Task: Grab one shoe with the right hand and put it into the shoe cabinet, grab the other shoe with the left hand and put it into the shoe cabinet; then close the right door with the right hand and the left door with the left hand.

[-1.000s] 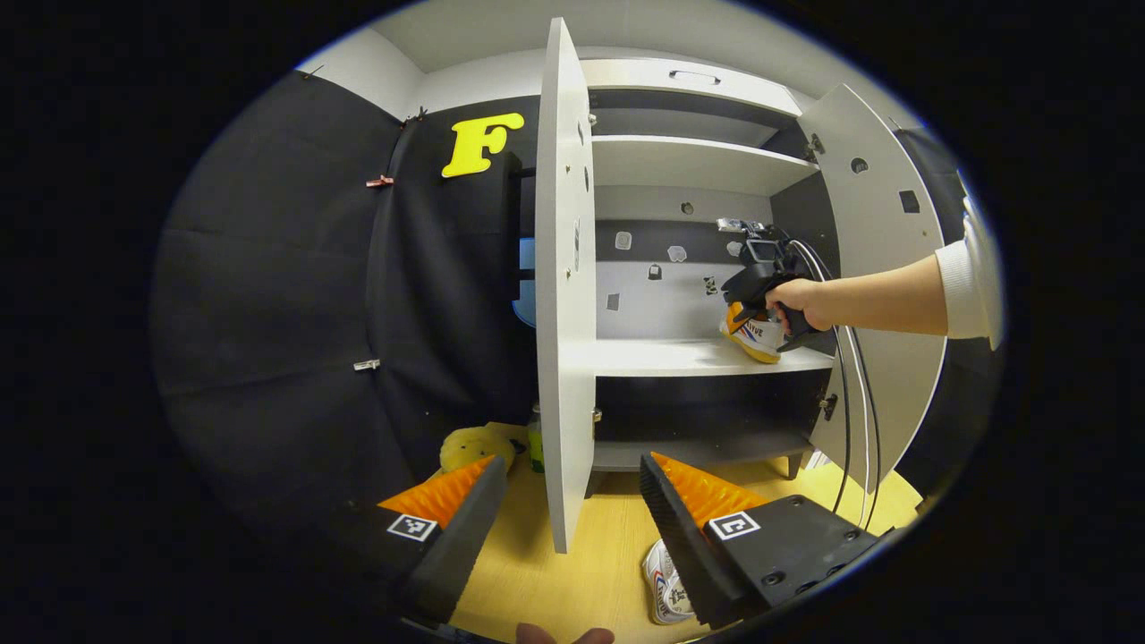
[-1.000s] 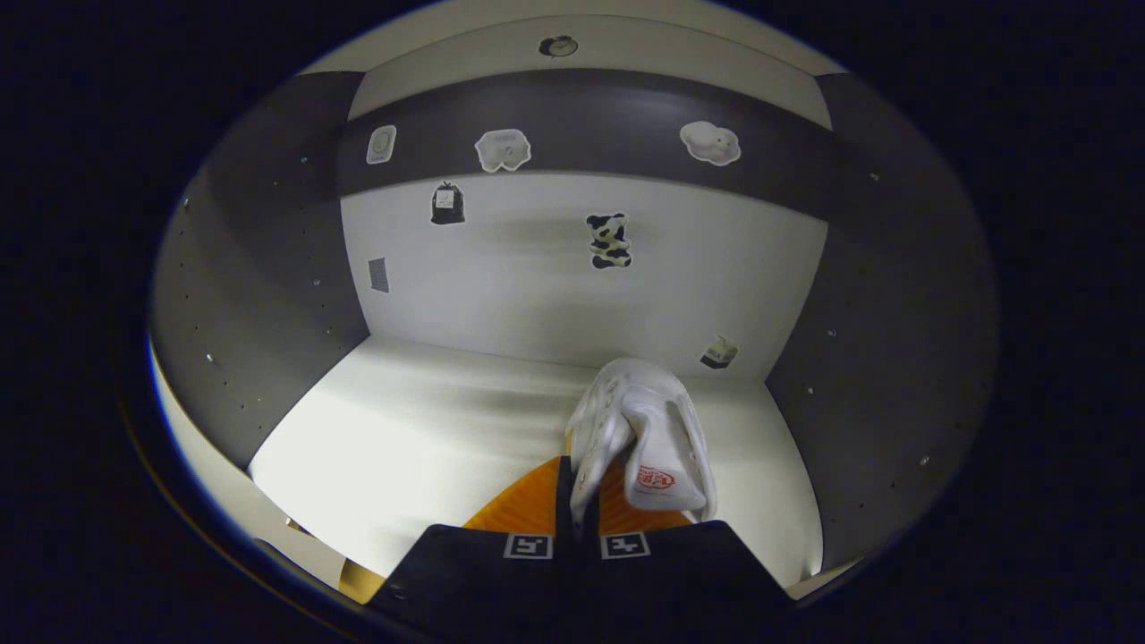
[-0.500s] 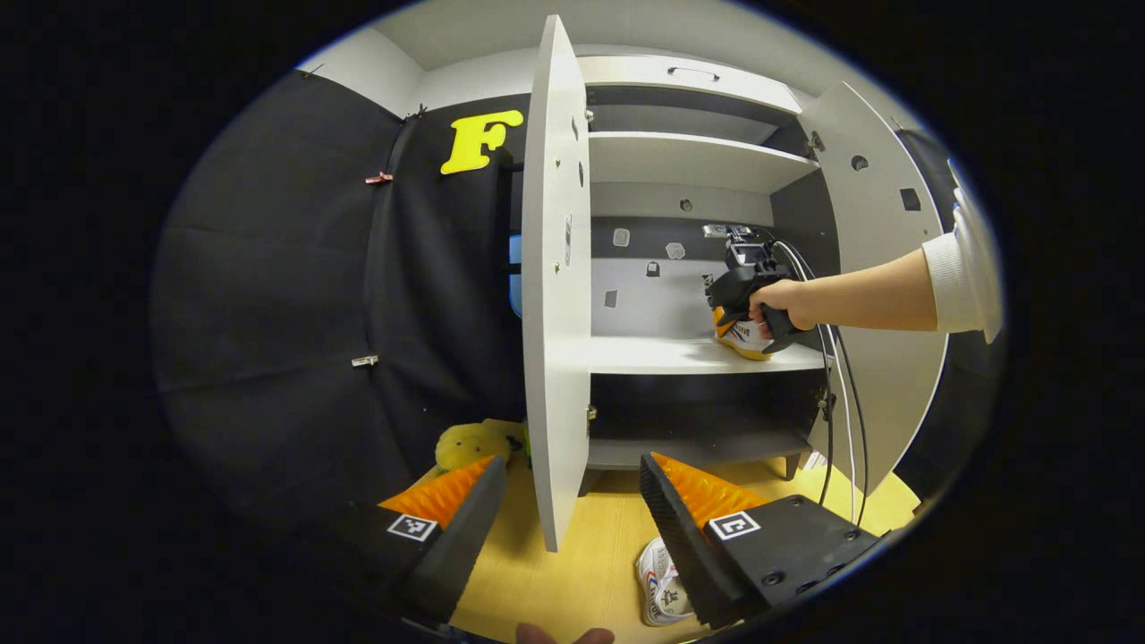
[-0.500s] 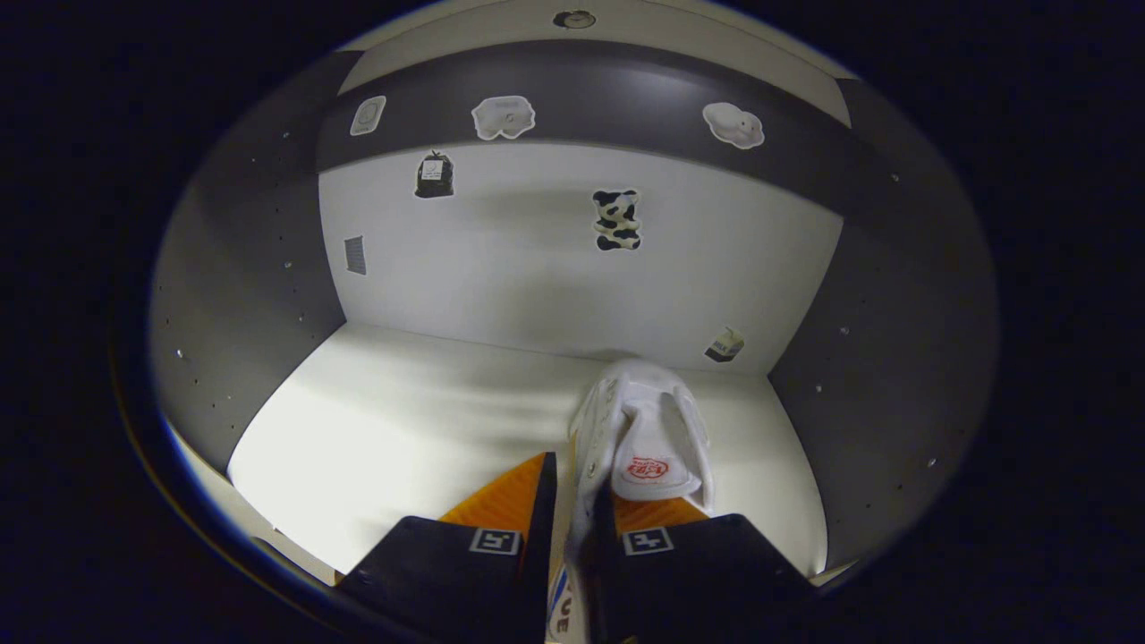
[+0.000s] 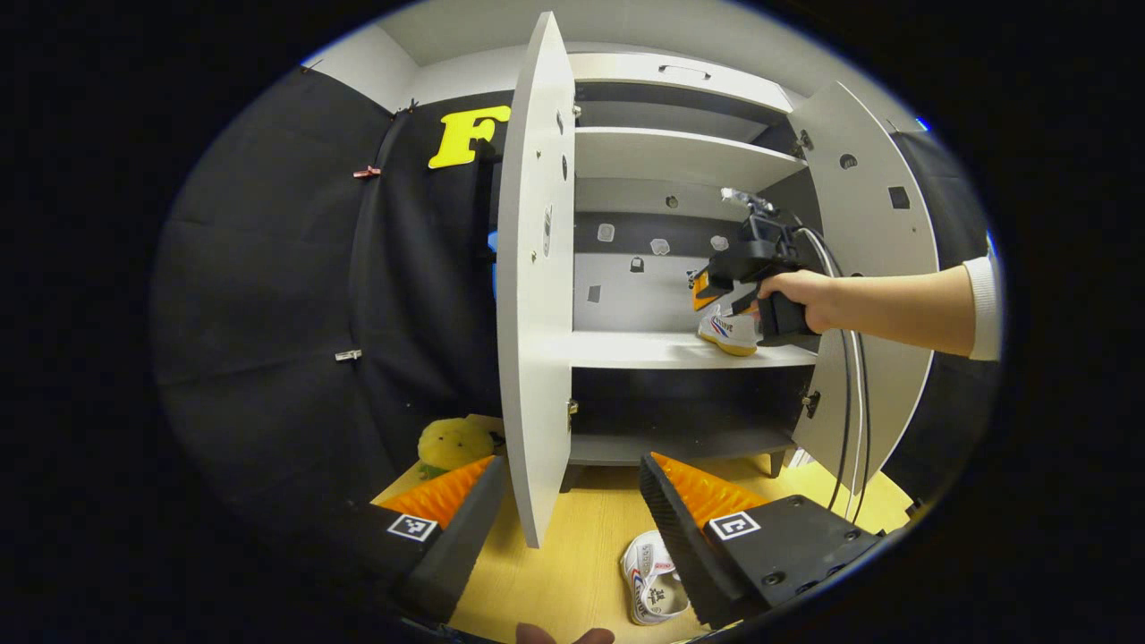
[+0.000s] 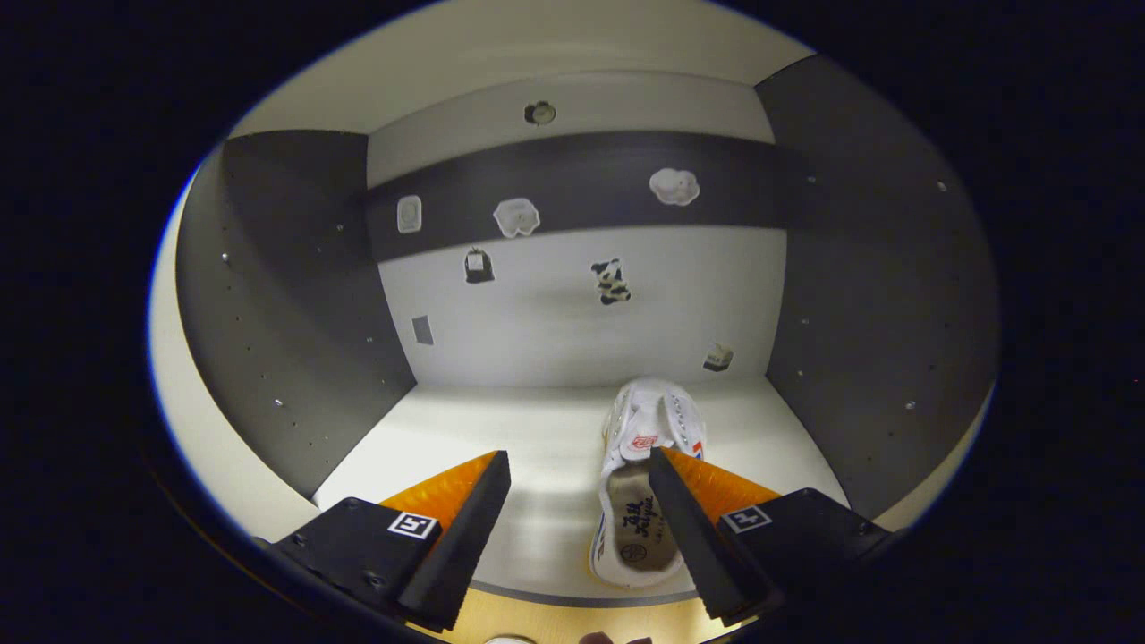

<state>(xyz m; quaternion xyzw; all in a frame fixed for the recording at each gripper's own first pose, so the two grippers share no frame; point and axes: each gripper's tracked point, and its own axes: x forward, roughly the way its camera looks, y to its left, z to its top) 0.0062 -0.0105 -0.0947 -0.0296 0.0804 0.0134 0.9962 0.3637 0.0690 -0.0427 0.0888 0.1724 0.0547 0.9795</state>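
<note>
Shoe cabinet (image 5: 680, 349) stands with both doors open. Your first shoe (image 6: 644, 474) now sits alone on the middle shelf, at 5 o'clock in the right gripper view. Your right gripper (image 6: 580, 528) has let go; its jaws are wide. That step looks done. The other shoe (image 5: 651, 586) waits on the floor at 6 o'clock, under your left gripper (image 5: 572, 528), jaws wide and empty.
</note>
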